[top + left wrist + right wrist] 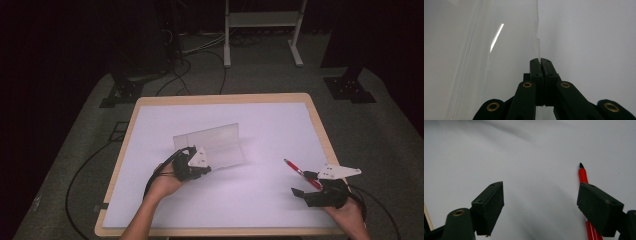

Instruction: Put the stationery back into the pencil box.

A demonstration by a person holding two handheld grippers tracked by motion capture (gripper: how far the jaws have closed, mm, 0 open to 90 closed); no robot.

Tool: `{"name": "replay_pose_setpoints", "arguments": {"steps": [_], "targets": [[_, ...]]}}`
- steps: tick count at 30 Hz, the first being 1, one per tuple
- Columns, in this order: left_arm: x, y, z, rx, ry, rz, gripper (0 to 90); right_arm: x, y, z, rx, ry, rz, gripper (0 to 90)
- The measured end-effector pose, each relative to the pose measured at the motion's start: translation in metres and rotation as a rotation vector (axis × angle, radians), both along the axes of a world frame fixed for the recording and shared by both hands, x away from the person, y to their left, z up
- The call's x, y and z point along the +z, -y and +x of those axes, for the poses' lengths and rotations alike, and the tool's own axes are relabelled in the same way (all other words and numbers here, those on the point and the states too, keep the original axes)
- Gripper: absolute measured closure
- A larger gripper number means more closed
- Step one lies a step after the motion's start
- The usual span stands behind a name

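Clear plastic folder (212,145) lies just left of centre in the high view, on the white sheet (260,200) covering the wooden table (320,127); its far flap stands up, near flap lies flat. L gripper (196,161) sits at the folder's lower left corner. In the left gripper view the jaws are pressed together w/ a thin clear edge of the folder (538,47) pinched between the pads at centre frame, rest of the sheet spreading to upper left.

Red pen (302,174) lies lower right of the high view, well apart from the folder, slanting up-left. R gripper (306,184) is right beside it, jaws spread wide, nothing between them. In the right gripper view the pen (582,173) runs past the right-hand jaw, dark tip pointing to the top of the frame; can't tell if jaw & pen touch.
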State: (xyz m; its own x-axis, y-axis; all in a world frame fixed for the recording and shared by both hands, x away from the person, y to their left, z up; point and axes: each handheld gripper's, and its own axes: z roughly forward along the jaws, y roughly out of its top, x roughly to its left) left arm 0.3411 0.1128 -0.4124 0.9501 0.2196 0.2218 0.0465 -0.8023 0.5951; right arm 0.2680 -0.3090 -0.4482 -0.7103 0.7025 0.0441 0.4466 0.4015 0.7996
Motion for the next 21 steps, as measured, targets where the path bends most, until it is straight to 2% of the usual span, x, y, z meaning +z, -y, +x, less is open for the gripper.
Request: {"name": "replay_pose_setpoints", "arguments": {"steps": [12,16,21], "targets": [[-0.007,0.018,-0.001,-0.043,-0.019,-0.003,89.4,0.001,0.005,-0.003,-0.010,0.006,0.001,21.4],[-0.010,0.024,-0.002,-0.063,-0.029,0.010,89.5,0.002,0.004,-0.003,-0.008,0.000,0.000,21.6],[-0.015,0.029,-0.004,-0.074,-0.037,0.005,89.6,0.002,0.003,-0.002,-0.004,0.005,-0.001,21.6]]}}
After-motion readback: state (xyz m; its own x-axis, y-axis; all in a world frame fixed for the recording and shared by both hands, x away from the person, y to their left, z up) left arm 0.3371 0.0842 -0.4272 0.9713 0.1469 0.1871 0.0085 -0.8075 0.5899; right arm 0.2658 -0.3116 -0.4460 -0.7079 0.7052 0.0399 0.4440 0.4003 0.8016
